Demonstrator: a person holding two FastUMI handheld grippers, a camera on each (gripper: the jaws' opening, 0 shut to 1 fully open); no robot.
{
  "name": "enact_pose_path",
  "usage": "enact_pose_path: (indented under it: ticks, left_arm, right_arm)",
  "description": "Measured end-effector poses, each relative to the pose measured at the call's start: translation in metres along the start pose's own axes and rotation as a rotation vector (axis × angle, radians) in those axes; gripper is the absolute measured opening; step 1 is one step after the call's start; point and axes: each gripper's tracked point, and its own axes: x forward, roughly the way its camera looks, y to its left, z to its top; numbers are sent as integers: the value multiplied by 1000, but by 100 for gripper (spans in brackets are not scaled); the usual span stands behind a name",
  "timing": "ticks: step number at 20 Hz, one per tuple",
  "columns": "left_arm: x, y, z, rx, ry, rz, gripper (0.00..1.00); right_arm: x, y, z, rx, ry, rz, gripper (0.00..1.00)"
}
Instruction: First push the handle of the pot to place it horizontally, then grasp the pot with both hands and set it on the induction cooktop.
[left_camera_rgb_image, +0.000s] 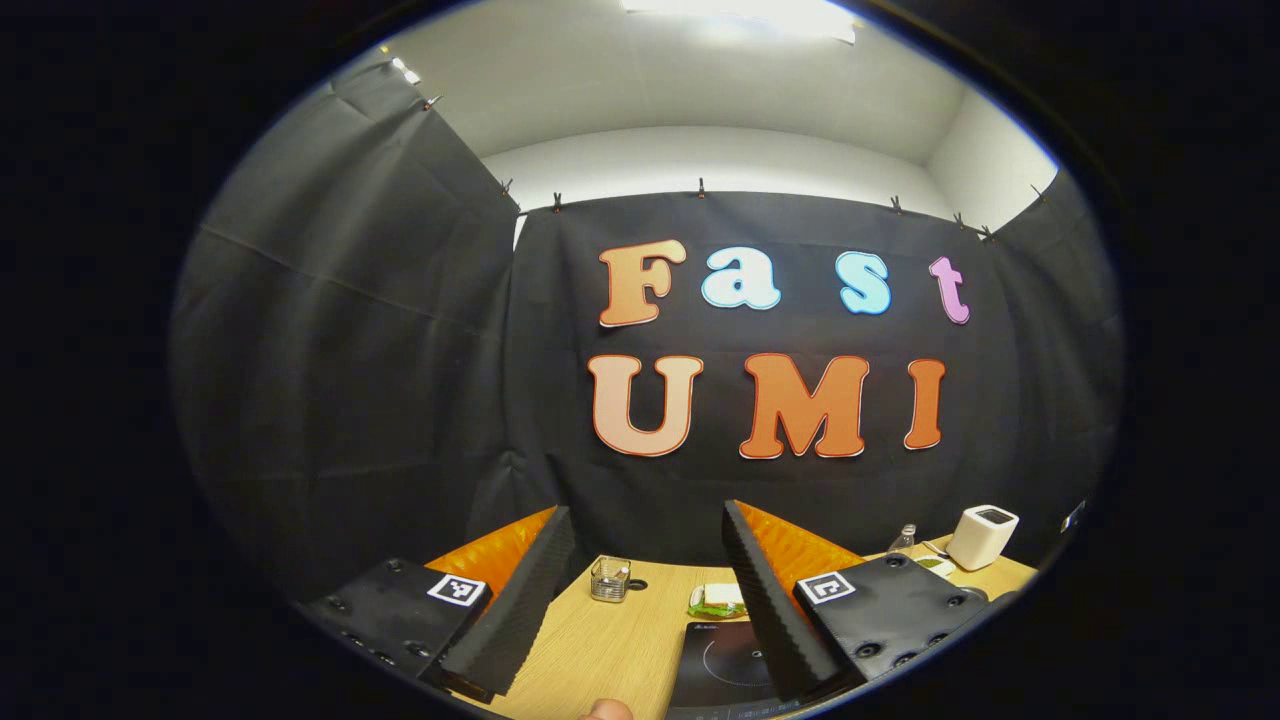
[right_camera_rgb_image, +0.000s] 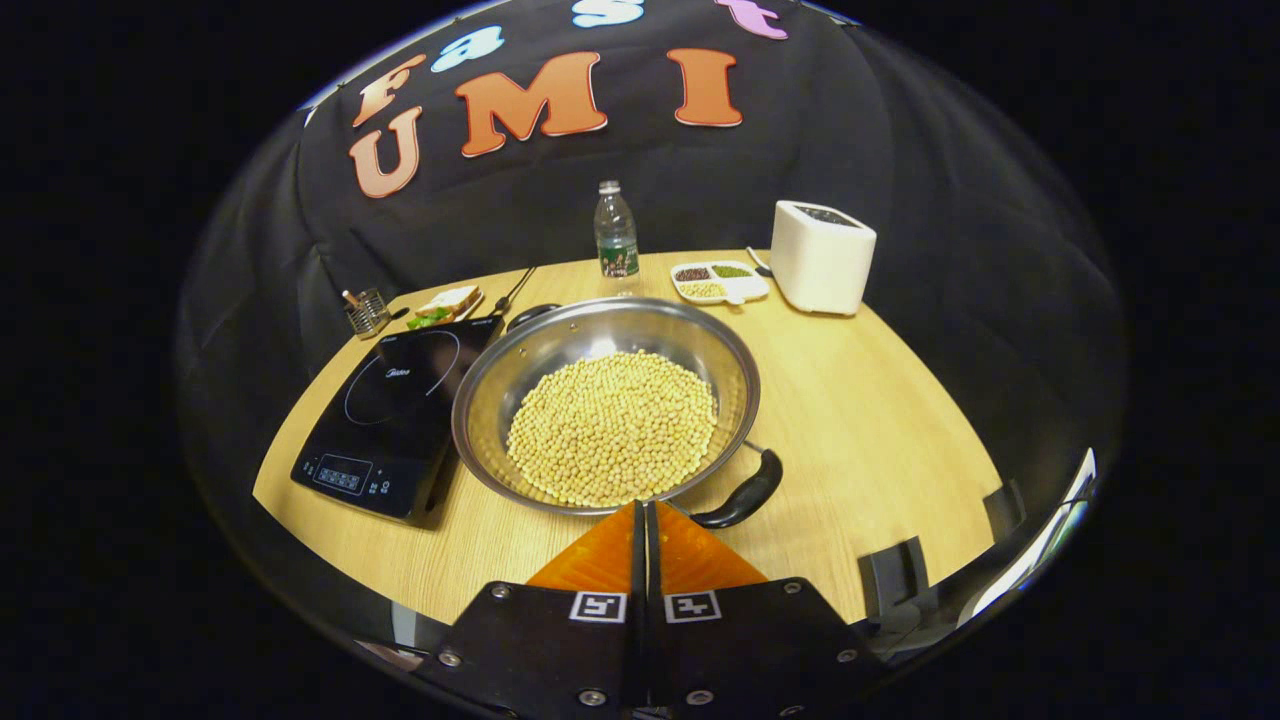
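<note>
The right gripper (right_camera_rgb_image: 645, 515), fingers pressed together on nothing, hovers just before the soybean-filled pot (right_camera_rgb_image: 605, 400), near its handle (right_camera_rgb_image: 745, 495). The left gripper (left_camera_rgb_image: 640, 560) gapes wide and empty above the induction cooktop (left_camera_rgb_image: 725, 665).

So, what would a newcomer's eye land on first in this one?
The wide steel pot heaped with pale beans, mid-table, its black handle angled toward the right gripper, whose jaws are shut. Just left of it lies the black induction cooktop; the left gripper is held open.
</note>
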Motion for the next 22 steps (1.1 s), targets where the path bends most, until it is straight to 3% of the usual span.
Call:
enact_pose_path:
  ticks: [7,22]
  left_arm:
    - [3,0,-5,2,20,4,99]
    - [10,-6,-6,28,32,12,99]
  right_arm:
    - [21,-5,-23,37,82,3,0]
    - [55,-43,-16,199,122,-36,0]
